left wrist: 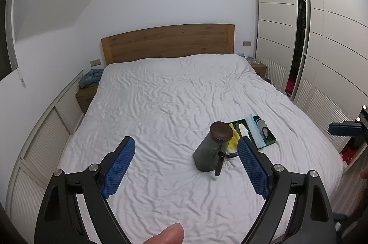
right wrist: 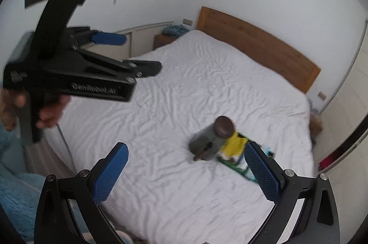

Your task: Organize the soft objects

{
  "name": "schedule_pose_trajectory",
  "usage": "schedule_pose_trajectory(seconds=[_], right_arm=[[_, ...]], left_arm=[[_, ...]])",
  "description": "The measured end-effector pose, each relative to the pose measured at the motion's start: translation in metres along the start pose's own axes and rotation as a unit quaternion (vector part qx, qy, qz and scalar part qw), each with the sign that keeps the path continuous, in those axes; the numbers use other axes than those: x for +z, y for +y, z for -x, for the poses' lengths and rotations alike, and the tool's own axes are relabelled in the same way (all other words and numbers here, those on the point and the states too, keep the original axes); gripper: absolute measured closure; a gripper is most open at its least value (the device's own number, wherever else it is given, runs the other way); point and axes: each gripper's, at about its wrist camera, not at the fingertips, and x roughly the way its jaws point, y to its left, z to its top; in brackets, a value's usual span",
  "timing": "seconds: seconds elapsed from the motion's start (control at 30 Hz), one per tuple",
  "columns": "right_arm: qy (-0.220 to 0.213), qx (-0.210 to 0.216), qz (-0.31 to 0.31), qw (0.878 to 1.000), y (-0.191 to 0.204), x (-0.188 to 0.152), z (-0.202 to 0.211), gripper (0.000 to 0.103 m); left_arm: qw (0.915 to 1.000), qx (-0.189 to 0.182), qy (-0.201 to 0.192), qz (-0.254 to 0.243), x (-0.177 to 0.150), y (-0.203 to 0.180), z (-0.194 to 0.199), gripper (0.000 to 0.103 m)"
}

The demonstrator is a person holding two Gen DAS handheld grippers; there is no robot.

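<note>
On the white bed point(left wrist: 161, 94) stands a dark grey-green pot point(left wrist: 208, 152) with a brown lid and a side handle. Right behind it lies a green tray point(left wrist: 269, 141) holding a yellow cloth point(left wrist: 233, 140), a light-blue strip and grey soft items point(left wrist: 264, 129). My left gripper point(left wrist: 186, 142) hovers over the bed's near part, open, with nothing between its blue pads. In the right wrist view the pot point(right wrist: 207, 140), the tray point(right wrist: 232, 167) and the yellow cloth point(right wrist: 234, 144) look blurred. My right gripper point(right wrist: 186, 147) is open and empty too, short of the pot.
A wooden headboard point(left wrist: 168, 41) closes the far end. A white wardrobe point(left wrist: 322, 37) with a gap between its doors lines the right side. Blue fabric point(left wrist: 90, 78) lies on the left nightstand. A hand point(right wrist: 46, 113) holds the left gripper at upper left.
</note>
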Motion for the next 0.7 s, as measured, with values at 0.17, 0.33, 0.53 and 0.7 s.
schedule_pose_trajectory(seconds=[0.17, 0.33, 0.53, 0.7], right_arm=[[0.012, 0.016, -0.057, 0.998, -0.011, -0.004, -0.012, 0.000], [-0.006, 0.041, -0.112, 0.993, -0.022, -0.006, -0.019, 0.000], [-0.122, 0.001, -0.177, 0.977, -0.035, -0.019, 0.029, 0.000], [-0.091, -0.069, -0.193, 0.974, -0.048, -0.035, 0.040, 0.000]], left_arm=[[0.9999, 0.006, -0.007, 0.011, 0.000, 0.002, -0.001, 0.016], [0.9999, 0.005, 0.006, 0.007, -0.002, -0.001, -0.011, 0.016], [0.9998, 0.016, 0.000, 0.013, -0.001, -0.002, -0.005, 0.016], [0.9988, 0.045, 0.010, 0.015, -0.011, 0.009, 0.001, 0.016]])
